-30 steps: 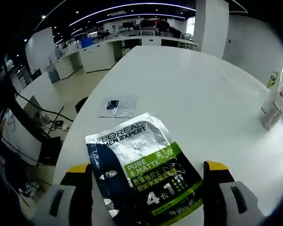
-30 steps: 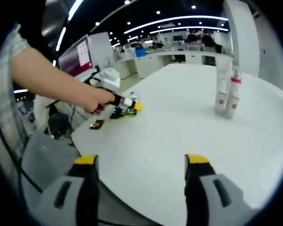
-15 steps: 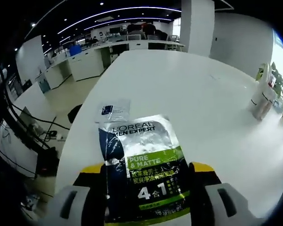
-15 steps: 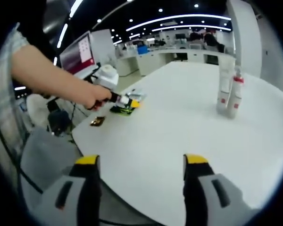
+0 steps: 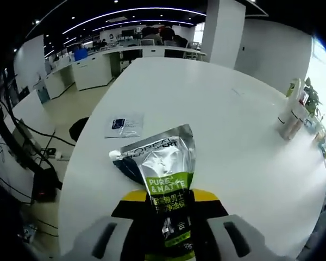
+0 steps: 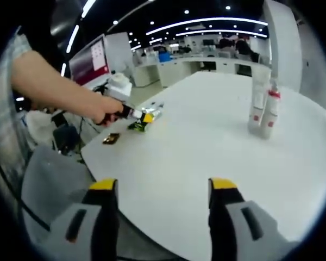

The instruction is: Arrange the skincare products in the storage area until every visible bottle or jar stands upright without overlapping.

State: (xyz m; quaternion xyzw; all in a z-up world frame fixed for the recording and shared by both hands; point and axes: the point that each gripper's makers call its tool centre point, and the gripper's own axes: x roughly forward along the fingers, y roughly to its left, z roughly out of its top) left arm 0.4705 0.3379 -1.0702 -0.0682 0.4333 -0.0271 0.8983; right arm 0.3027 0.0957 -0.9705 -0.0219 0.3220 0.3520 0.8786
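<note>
My left gripper is shut on a silver, black and green L'Oreal Men Expert pouch, which is pinched narrow between the yellow-tipped jaws and rises off the white table. From the right gripper view the same left gripper sits at the table's left edge in a person's hand, with the pouch under it. My right gripper hangs open over the near table edge, nothing between its jaws. Two white bottles with red bands stand upright at the far right; in the left gripper view they stand at the right edge.
A small flat sachet lies on the table beyond the pouch. A small dark packet lies near the table's left edge. Desks, a monitor and cables surround the table. A plant stands at the far right.
My left gripper's jaws have closed in from wide apart onto the pouch, squeezing it narrow and lifting its top end. My right gripper has stayed open and nearly still.
</note>
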